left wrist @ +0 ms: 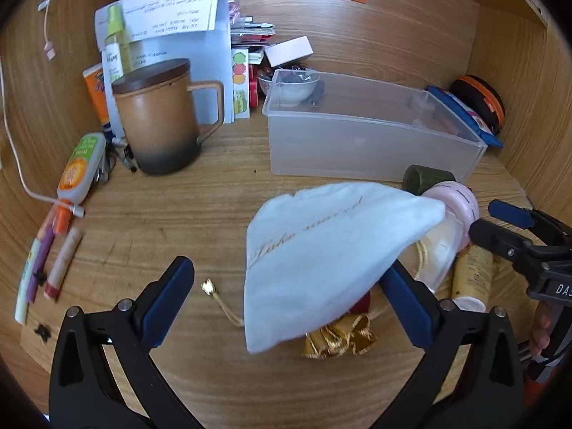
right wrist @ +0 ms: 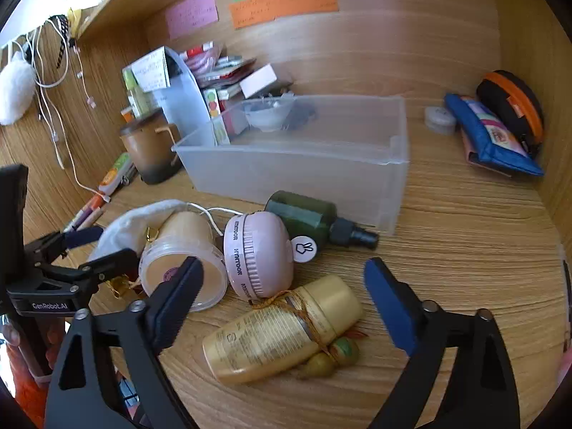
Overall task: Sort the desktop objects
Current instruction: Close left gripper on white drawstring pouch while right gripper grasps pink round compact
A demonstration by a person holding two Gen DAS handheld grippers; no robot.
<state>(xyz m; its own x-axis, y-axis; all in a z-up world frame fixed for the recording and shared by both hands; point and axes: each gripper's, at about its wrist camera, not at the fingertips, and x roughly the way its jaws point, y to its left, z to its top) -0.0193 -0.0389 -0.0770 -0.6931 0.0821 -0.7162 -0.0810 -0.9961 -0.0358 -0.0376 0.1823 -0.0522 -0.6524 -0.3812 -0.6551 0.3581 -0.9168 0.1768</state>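
Note:
A white drawstring pouch [left wrist: 321,261] lies on the wooden desk between the fingers of my left gripper [left wrist: 286,286], which is open. A gold bow [left wrist: 339,338] shows under the pouch. My right gripper [right wrist: 282,279] is open over a yellow lotion bottle [right wrist: 282,329]. Beside the bottle lie a pink round case [right wrist: 257,254], a clear plastic cup [right wrist: 186,261] and a dark green spray bottle [right wrist: 311,218]. A clear plastic bin [right wrist: 304,164] stands behind them; it also shows in the left wrist view [left wrist: 364,136]. The right gripper shows at the right edge of the left wrist view [left wrist: 493,221].
A brown lidded mug [left wrist: 161,114] stands at the left, with papers [left wrist: 171,35] behind it. Pens and a glue tube [left wrist: 80,168] lie along the left edge. A blue pouch [right wrist: 489,136] and an orange-black case [right wrist: 511,107] sit at the right wall.

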